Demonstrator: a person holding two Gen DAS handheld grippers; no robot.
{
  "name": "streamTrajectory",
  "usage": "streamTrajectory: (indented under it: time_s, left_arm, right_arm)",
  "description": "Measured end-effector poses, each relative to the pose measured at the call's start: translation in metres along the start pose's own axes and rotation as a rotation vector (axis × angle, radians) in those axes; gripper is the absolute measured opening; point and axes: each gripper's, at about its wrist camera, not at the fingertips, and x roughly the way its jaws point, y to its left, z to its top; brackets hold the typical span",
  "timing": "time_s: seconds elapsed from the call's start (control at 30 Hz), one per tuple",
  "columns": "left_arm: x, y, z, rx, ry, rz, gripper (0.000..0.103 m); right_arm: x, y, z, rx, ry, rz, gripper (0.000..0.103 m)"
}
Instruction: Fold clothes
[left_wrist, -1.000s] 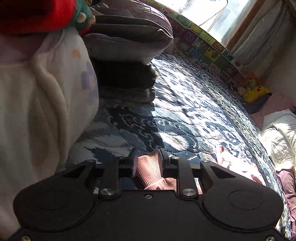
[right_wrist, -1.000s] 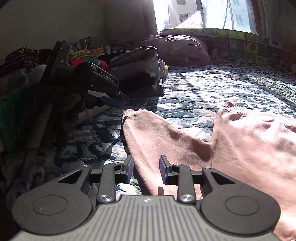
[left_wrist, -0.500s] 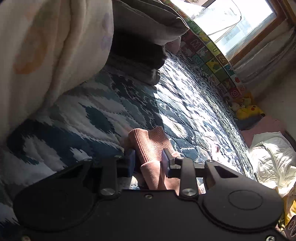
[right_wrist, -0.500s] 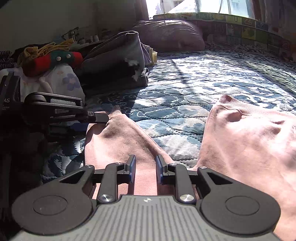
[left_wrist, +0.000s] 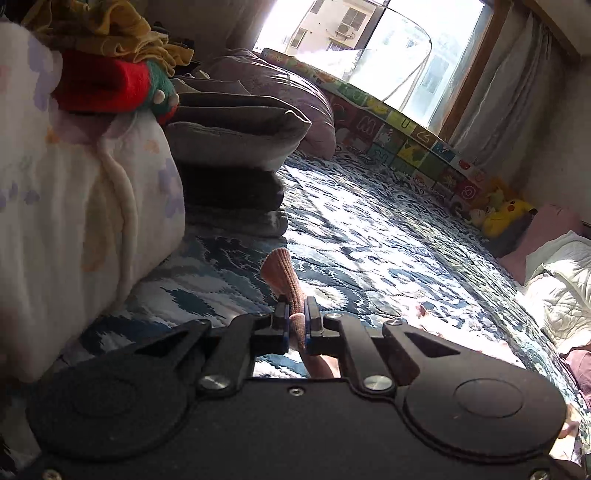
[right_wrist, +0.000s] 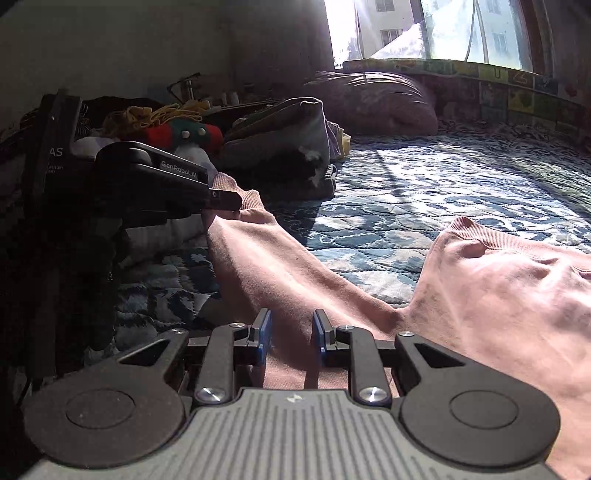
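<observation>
Left gripper (left_wrist: 296, 320) now clenched on pink cuff (left_wrist: 282, 271), sleeve (right_wrist: 273, 266) lifted. Right gripper (right_wrist: 291, 334) fingers apart over sleeve. Fold starting.

Pink sweatshirt (right_wrist: 498, 295) is cut off by the right and bottom edges; its near sleeve (right_wrist: 291, 295) is hidden under the right gripper (right_wrist: 291, 338). Cuff (left_wrist: 282, 273) is partly covered between left gripper (left_wrist: 297, 325) jaws.

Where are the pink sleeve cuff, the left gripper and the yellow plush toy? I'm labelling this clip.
pink sleeve cuff (left_wrist: 282, 275), left wrist view, ribbed end above the fingers.
left gripper (left_wrist: 296, 323), left wrist view, midway between fingertips.
yellow plush toy (left_wrist: 508, 216), left wrist view, its body.
</observation>
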Motion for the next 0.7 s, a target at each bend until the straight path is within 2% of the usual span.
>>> streamTrajectory:
  time_s: [0.07, 0.17, 0.27, 0.43, 0.5, 0.57, 0.6, 0.63, 0.7]
  left_arm:
    - [-0.001, 0.005, -0.002, -0.002, 0.002, 0.008, 0.005]
    - [0.022, 0.019, -0.016, 0.019, 0.063, 0.059, 0.005]
    - [0.043, 0.041, -0.028, -0.031, 0.126, 0.033, 0.009]
    - [0.043, 0.030, -0.014, 0.039, 0.098, -0.020, 0.007]
    - [0.045, 0.030, -0.011, 0.035, 0.089, -0.035, 0.007]
    - [0.052, 0.031, -0.012, 0.056, 0.124, 0.021, 0.010]
    - [0.058, 0.029, -0.014, 0.101, 0.160, 0.088, 0.015]
    - [0.057, 0.027, -0.013, 0.124, 0.155, 0.098, 0.015]
    - [0.040, 0.023, -0.005, 0.135, 0.085, 0.116, 0.015]
  right_arm:
    - [-0.009, 0.004, -0.009, -0.032, 0.005, -0.003, 0.024]
    - [-0.007, -0.002, -0.023, -0.019, 0.058, -0.037, 0.025]
    - [-0.012, -0.007, -0.030, 0.010, 0.080, -0.012, 0.026]
    - [-0.016, 0.008, -0.029, -0.088, 0.044, -0.010, 0.030]
    - [-0.004, 0.013, -0.031, -0.130, 0.095, -0.033, 0.034]
    - [-0.001, 0.021, -0.032, -0.203, 0.125, -0.045, 0.034]
    - [0.000, 0.025, -0.031, -0.227, 0.139, -0.041, 0.034]
    - [-0.002, 0.025, -0.029, -0.225, 0.149, -0.021, 0.034]
    - [-0.005, 0.025, -0.030, -0.224, 0.141, -0.010, 0.034]
